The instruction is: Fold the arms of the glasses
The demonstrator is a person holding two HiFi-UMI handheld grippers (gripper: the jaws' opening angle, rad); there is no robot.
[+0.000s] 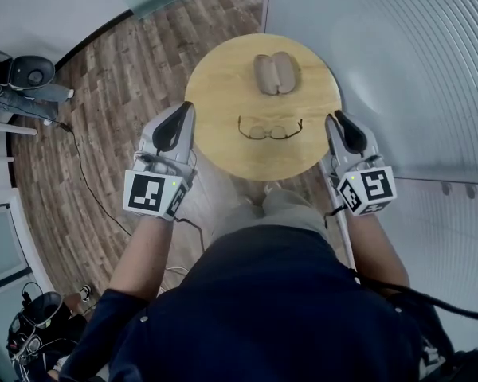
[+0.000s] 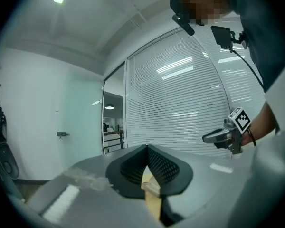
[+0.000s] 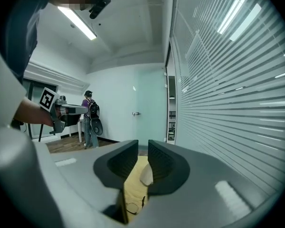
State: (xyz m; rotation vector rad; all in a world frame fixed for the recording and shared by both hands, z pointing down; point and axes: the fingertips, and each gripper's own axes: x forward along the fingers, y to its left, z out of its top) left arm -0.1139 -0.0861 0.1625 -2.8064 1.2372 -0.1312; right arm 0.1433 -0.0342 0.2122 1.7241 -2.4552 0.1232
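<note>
Not started: both arms of the glasses look unfolded.
The thin dark-framed glasses [image 1: 268,131] lie mid-way across the round pale wooden table [image 1: 223,94], just short of an open tan case [image 1: 276,73]. My left gripper [image 1: 185,110] has its jaws together; my right gripper [image 1: 335,118] stands slightly apart, empty (both beside the table's edge). Both folds remain.

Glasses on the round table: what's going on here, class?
A person holds a claw in each hand, one at either side of a round wooden table. The glasses lie on it untouched, arms unfolded, near what looks like an open case. The left claw is shut, the right claw open; both are empty.
</note>
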